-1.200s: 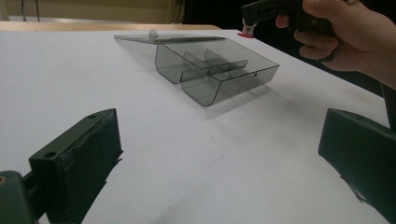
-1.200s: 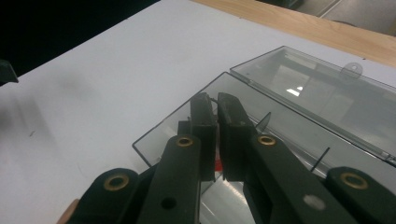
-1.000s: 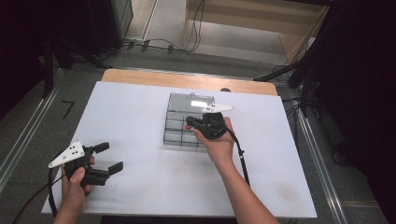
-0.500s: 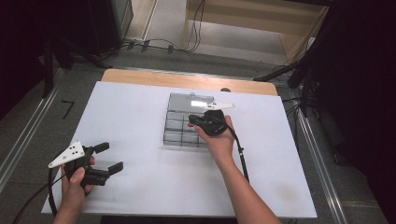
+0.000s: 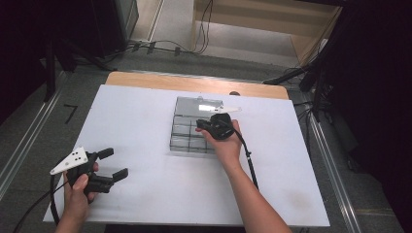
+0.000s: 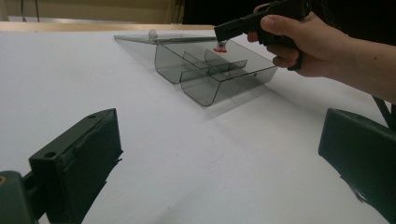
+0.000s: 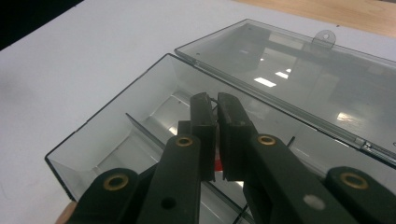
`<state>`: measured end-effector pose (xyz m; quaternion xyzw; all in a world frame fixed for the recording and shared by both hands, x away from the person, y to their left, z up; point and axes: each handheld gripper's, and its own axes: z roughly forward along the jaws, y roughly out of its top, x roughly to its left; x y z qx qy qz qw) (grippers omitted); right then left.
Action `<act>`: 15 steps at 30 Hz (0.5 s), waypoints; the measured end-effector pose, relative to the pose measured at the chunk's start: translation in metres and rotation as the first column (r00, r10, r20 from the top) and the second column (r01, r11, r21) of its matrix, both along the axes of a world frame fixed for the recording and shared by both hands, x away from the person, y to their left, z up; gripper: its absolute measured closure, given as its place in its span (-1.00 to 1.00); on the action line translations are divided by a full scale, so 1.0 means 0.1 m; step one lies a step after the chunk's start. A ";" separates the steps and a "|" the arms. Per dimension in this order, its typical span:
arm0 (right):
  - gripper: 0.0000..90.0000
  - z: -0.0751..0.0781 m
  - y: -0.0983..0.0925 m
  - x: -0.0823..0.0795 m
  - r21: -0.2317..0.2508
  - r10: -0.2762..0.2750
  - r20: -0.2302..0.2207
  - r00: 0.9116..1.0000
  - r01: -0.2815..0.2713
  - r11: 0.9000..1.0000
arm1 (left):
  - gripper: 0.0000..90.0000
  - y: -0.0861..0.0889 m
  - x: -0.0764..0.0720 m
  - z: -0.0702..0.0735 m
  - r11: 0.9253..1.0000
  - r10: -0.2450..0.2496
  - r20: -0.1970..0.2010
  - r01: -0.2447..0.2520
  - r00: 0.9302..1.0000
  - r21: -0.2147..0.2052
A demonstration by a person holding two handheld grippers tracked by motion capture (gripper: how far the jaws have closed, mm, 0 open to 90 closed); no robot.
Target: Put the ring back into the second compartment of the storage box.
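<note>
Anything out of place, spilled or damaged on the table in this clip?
Nothing stands out. The clear compartment box sits flat on the white table with its lid folded open behind it. The right gripper holds a small red item over a compartment; the left gripper rests open, apart.

A clear, smoke-tinted plastic compartment box (image 5: 190, 130) lies open on the white surface (image 5: 131, 121), toward its far middle. Its hinged lid (image 7: 299, 79) is folded back flat on the far side, a small hang tab (image 7: 324, 36) on its outer edge. Thin dividers (image 6: 205, 59) split the tray into several cells. A small red item (image 6: 218, 47), perhaps a tiny part, is pinched in the right gripper (image 7: 215, 109) just above the box's cells; its shape is too small to make out.
</note>
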<state>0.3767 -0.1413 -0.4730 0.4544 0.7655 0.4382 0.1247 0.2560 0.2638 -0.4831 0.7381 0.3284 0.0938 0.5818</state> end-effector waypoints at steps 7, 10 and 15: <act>0.87 -0.02 0.01 0.07 -0.026 -0.020 -0.022 1.000 0.020 0.999 | -1.00 0.00 0.00 0.00 1.000 0.000 -0.001 0.000 1.000 0.002; 0.87 -0.04 0.01 0.11 -0.030 -0.035 -0.049 0.998 0.034 0.999 | -1.00 0.00 0.00 0.00 1.000 0.000 -0.001 0.000 1.000 0.003; 0.86 -0.05 0.01 0.13 -0.034 -0.042 -0.072 0.997 0.039 0.999 | -1.00 0.00 0.00 0.00 1.000 0.001 0.000 -0.001 1.000 0.004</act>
